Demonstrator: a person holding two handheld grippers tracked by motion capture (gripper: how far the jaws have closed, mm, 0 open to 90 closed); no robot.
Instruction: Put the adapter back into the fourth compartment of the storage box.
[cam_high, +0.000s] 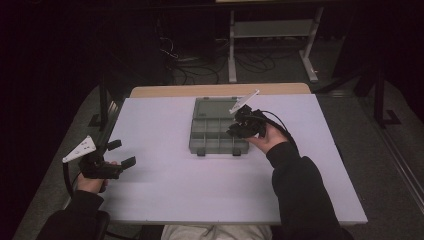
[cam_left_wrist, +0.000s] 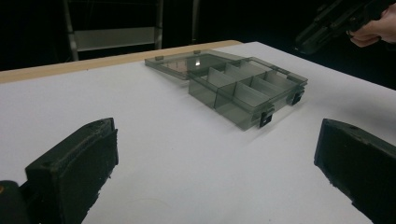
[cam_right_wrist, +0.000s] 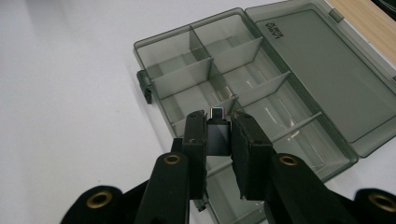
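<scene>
- High view: the right tool (cam_high: 243, 126) is held over the near right part of the smoky compartment box (cam_high: 212, 131), which sits toward the far edge of the white worktop (cam_high: 165, 185) with its lid (cam_high: 216, 107) laid open behind it. The left tool (cam_high: 121, 154) is parked near the worktop's left edge, well apart from the box.
- Left gripper view: the left tool's jaws are spread wide with nothing between them; bare worktop (cam_left_wrist: 187, 154) lies ahead, and the box (cam_left_wrist: 243, 91) stands beyond with its two front latches (cam_left_wrist: 265, 119) hanging loose.
- Right gripper view: a small black adapter with a metal plug end (cam_right_wrist: 218, 133) is clamped upright in the right tool (cam_right_wrist: 218, 140), above the box's near compartments. The thin dividers (cam_right_wrist: 261, 91) stand directly beneath, so a release slightly off line could see the adapter landed on a wall, tipped into the wrong compartment, or bounced out over the rim.
</scene>
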